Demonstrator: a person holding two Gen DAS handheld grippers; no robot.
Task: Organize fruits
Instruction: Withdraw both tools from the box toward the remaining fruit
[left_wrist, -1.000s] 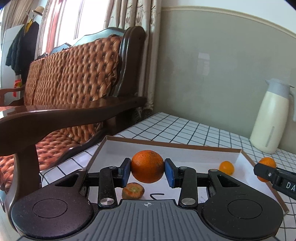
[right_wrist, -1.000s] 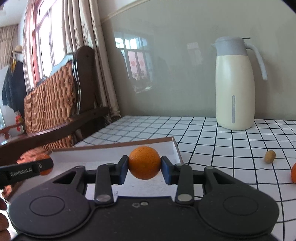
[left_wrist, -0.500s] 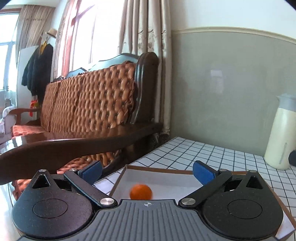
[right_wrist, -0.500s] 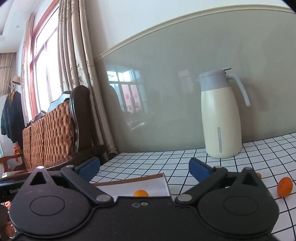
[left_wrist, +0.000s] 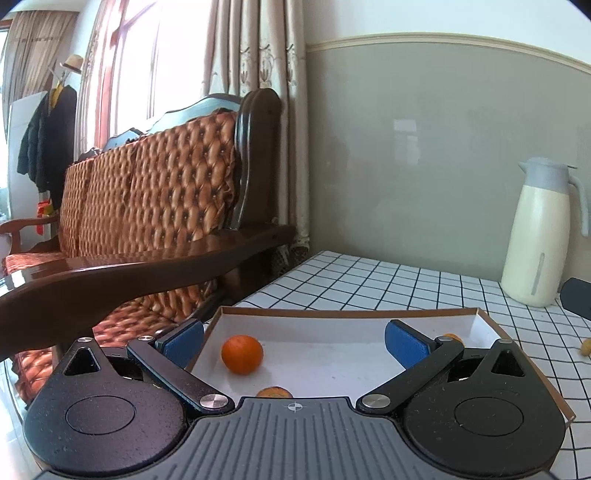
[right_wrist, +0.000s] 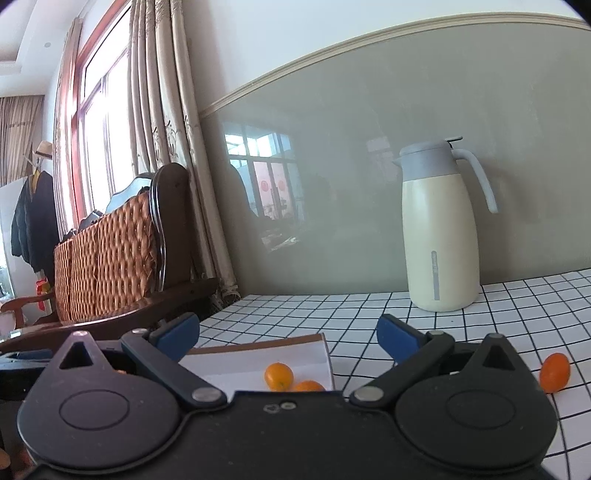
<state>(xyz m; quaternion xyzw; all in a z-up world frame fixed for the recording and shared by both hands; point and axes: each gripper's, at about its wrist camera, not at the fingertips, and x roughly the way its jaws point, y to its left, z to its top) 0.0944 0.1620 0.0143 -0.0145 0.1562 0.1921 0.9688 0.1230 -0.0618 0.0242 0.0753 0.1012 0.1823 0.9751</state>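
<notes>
I take the tray (left_wrist: 480, 317) as my landmark: a shallow white box with a brown rim, lying on the checked worktop (left_wrist: 369, 280) by the sofa (left_wrist: 155, 206), so that loose fruit has one walled place to sit and cannot roll off. My left hand-held gripper (left_wrist: 293, 341) hangs just over the tray's near edge with its blue pads spread wide and nothing between them. An orange (left_wrist: 242, 353) rests free on the tray floor toward its left wall, and the top of another fruit (left_wrist: 274, 391) peeps above the gripper body nearer to me. My right hand-held gripper (right_wrist: 288, 339) is likewise spread and empty, standing over the tray's right corner, where two small oranges (right_wrist: 279, 374) lie together inside the rim. I judge the wide jaws suit this step: fruit set down inside, fingers clear of it. Outside the tray, to its right, a kumquat (right_wrist: 554, 372) lies on the bare worktop, so the sorting looks unfinished to me; my right side is the closer for that one. The jug (right_wrist: 439, 236) stands well behind the tray against the wall, out of my way.
</notes>
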